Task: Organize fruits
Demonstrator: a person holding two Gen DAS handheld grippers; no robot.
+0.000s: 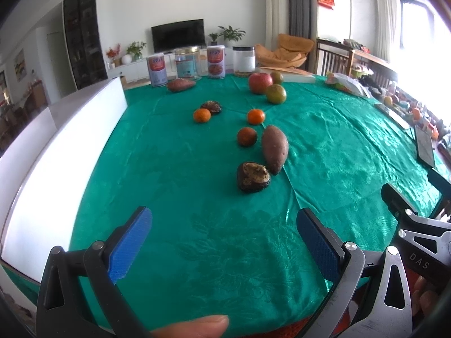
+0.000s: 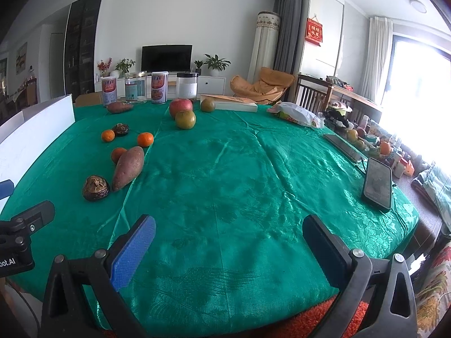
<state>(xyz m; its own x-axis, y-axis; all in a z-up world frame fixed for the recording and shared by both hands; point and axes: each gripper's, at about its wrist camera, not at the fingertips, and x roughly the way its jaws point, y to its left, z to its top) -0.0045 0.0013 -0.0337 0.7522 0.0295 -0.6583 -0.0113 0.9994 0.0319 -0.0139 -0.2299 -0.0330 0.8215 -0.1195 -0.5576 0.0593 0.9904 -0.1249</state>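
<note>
Table (image 2: 253, 174) under a green cloth, round edge cut off at the bottom of both views. White box (image 1: 70, 140) along the left edge, overexposed, inside not visible. Right side of both views blown out by window light; clutter there is hard to make out.

Left hand-held gripper (image 1: 225, 248): jaws wide apart, nothing between them, over bare cloth at the near edge. Right hand-held gripper (image 2: 228, 253): same, wide open and empty. Each shows partly at the other's frame edge.

Fruits all lie ahead of the grippers, well apart from both:
- near sweet potato (image 1: 274, 149), lengthwise, just beside a dark dried mushroom (image 1: 253, 177) at its near tip
- far sweet potato (image 1: 181, 85) near the cans (image 1: 156, 69)
- red apple (image 1: 260, 82) touching a green-brown citrus (image 1: 276, 93); another citrus (image 2: 208, 104) against the book (image 2: 234, 103), half hidden behind the apple in the left view
- three tangerines (image 1: 256, 116), one partly hidden behind the near sweet potato in the right view
- second mushroom (image 1: 212, 107) touching the leftmost tangerine

Phone (image 2: 377, 183) propped at the right edge.
</note>
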